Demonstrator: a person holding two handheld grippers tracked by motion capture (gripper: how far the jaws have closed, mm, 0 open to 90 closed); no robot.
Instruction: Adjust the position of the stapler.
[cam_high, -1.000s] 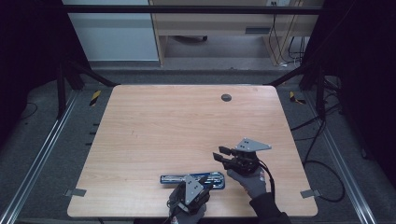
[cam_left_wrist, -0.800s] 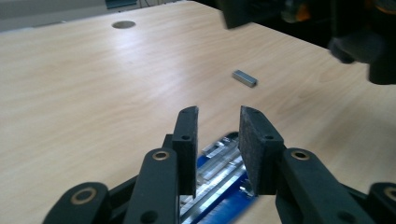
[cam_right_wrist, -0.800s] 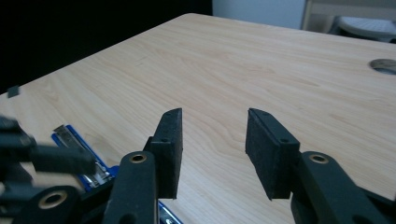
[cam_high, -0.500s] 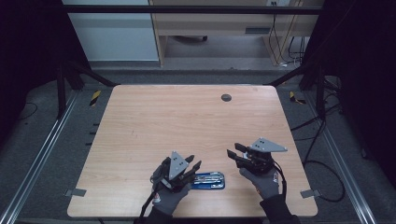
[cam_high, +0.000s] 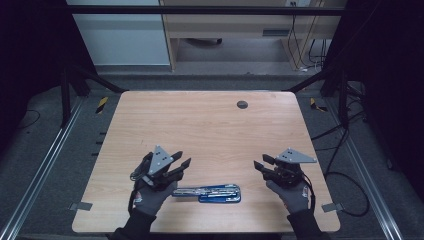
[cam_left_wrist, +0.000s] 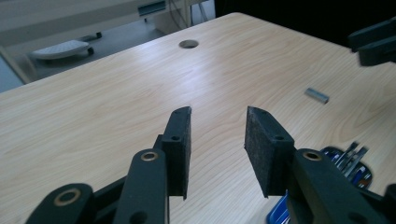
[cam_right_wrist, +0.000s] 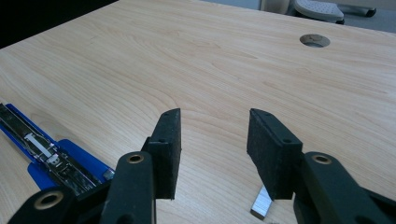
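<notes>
Stapler (cam_high: 207, 193) lies opened flat at the bottom centre of the high view, on the table (cam_high: 210, 125). Your left gripper (cam_high: 181, 164) sits just above its left end; its jaws have just been opening, nothing between them. Right gripper (cam_high: 260, 163) is wide open and empty. Staple strip (cam_left_wrist: 317, 95) is still loose on the wood, so loading and closing look undone.

Laboratory or recording workspace. Light wooden bench (cam_high: 210, 130) with a round cable hole (cam_high: 242, 104), framed by dark metal rails (cam_high: 45, 165) on grey floor. Hazard-striped tape (cam_high: 101, 104) at the corners, loose cables (cam_high: 345, 150) at right, pale office desk (cam_high: 225, 25) and cabinet (cam_high: 120, 30) behind.
</notes>
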